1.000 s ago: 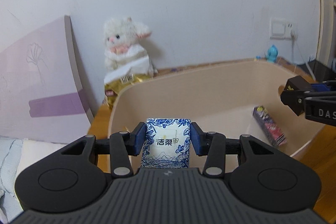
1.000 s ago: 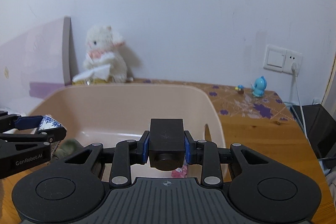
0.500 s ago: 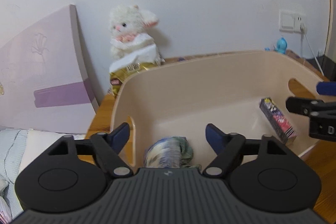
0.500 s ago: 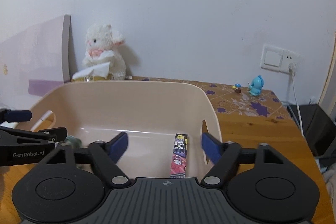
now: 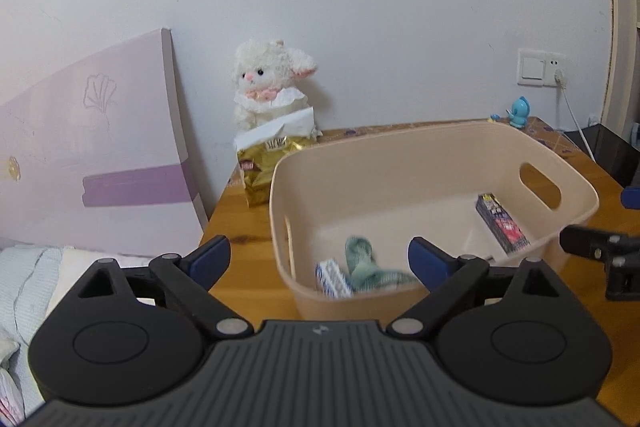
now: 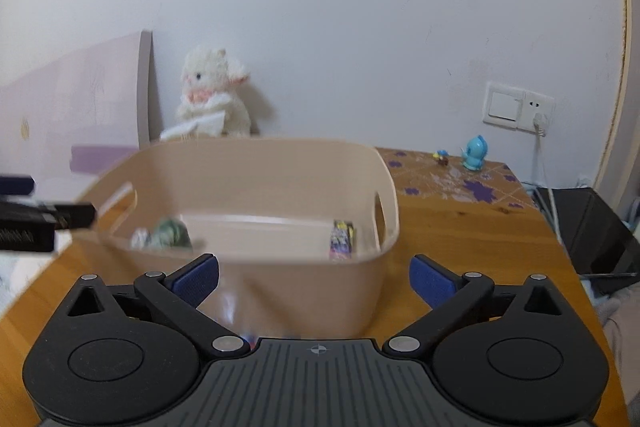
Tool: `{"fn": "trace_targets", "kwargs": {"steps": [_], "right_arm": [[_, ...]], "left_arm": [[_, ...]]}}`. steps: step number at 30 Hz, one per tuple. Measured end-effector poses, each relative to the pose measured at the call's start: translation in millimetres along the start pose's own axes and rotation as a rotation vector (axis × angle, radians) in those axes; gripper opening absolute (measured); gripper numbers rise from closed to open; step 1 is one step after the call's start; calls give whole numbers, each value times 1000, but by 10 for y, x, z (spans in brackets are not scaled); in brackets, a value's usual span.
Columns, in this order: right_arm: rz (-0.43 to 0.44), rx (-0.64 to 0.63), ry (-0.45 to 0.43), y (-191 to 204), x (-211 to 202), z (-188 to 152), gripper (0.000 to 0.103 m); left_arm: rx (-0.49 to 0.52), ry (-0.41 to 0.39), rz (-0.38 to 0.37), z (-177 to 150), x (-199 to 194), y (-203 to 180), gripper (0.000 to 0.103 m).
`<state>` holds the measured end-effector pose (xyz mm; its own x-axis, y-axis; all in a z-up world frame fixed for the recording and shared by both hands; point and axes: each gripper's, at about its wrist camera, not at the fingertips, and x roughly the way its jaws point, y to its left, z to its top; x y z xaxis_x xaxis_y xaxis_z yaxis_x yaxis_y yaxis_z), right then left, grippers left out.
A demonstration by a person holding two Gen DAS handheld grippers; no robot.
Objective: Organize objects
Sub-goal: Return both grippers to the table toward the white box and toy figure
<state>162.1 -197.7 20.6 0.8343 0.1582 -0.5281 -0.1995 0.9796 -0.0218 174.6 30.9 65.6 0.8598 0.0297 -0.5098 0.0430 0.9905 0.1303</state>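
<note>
A beige plastic bin (image 5: 400,155) (image 6: 280,159) stands on the wooden table. Inside lie a blue-and-white tissue pack (image 5: 333,277), a green cloth bundle (image 5: 362,259) (image 6: 170,233) and a dark printed box (image 5: 502,229) (image 6: 342,239). My left gripper (image 5: 320,261) is open and empty, held back in front of the bin's near wall. My right gripper (image 6: 314,277) is open and empty, also in front of the bin. The black block I held earlier is not visible.
A white plush lamb (image 5: 272,87) and a gold snack bag (image 5: 264,163) stand behind the bin by the wall. A purple board (image 5: 92,155) leans at left. A blue figurine (image 6: 476,151) and wall socket (image 6: 518,105) are at right.
The left gripper opened and dropped the tissue pack into the bin. The right gripper opened and let go of the black block. Both grippers then pulled back and up from the bin.
</note>
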Motion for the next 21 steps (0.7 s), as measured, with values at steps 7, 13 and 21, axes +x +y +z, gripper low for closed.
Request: {"fn": "trace_targets", "kwargs": {"steps": [7,13,21], "right_arm": [[-17,-10,121,-75,153,-371,103],[-37,0,184,-147,334,-559,103],[-23,24,185,-124,391,-670,103]], "left_arm": [[26,73,0,-344,39,58,97],[13,134,-10,-620,163,72,97],[-13,197,-17,-874,268,106,97]]}}
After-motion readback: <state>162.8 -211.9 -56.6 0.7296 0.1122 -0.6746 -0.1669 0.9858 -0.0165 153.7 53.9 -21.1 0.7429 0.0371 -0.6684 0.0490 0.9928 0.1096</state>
